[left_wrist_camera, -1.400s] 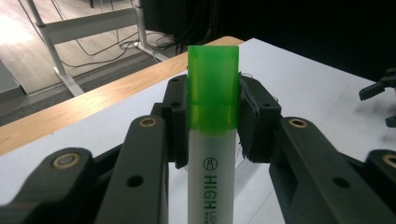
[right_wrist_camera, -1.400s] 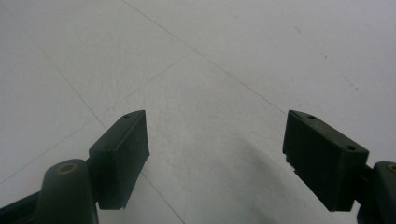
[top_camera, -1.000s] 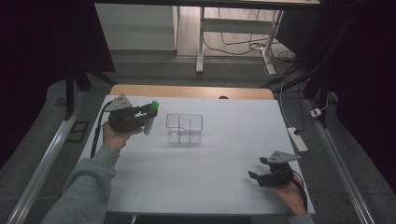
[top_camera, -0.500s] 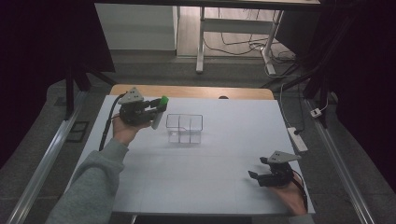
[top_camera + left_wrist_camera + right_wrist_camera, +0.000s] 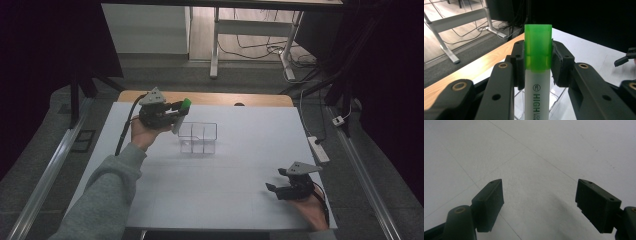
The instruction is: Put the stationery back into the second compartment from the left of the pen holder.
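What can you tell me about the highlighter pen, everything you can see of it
The highlighter has a translucent green cap over a white barrel that looks like plastic, with a small round logo and dark lettering starting "HIGH" running along the barrel. The cap is on. The left gripper is shut on it, its jaws pressing the pen from both sides where cap meets barrel. In the high view the pen is held tilted in the air, cap end up, at the left edge of the clear divided box.

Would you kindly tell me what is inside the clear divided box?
The clear divided box looks empty in its visible compartments; the highlighter in the left tongs covers its near-left corner.
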### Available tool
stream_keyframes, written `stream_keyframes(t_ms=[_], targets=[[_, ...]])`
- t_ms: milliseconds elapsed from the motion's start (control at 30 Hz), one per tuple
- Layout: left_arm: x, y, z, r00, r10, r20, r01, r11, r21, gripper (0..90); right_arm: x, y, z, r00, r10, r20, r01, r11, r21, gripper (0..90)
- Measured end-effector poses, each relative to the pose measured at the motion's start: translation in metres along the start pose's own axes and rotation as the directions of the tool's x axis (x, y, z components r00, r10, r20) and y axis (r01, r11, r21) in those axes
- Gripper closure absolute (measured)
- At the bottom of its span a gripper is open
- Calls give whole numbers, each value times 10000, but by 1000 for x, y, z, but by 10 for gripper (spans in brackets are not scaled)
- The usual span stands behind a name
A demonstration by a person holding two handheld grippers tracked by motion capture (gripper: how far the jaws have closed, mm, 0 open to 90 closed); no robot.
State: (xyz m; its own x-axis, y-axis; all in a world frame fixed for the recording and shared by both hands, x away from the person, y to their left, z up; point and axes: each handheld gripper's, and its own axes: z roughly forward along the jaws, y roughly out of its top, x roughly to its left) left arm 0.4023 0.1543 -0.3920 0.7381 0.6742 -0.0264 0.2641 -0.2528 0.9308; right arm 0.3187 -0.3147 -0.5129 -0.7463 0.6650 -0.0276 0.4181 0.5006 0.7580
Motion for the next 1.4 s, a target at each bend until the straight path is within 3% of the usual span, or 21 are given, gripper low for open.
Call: stream_keyframes(t_ms=[1067,1400], targets=[[-12,14,52,9978,303,588,-318,9992,255,666,-1,-1,0,10000,36,-4,-36,10000,77,223],[-13,10,70,9967,292,760,-316,9990,305,665,-1,-2,0,10000,53,9,-53,9999,104,223]])
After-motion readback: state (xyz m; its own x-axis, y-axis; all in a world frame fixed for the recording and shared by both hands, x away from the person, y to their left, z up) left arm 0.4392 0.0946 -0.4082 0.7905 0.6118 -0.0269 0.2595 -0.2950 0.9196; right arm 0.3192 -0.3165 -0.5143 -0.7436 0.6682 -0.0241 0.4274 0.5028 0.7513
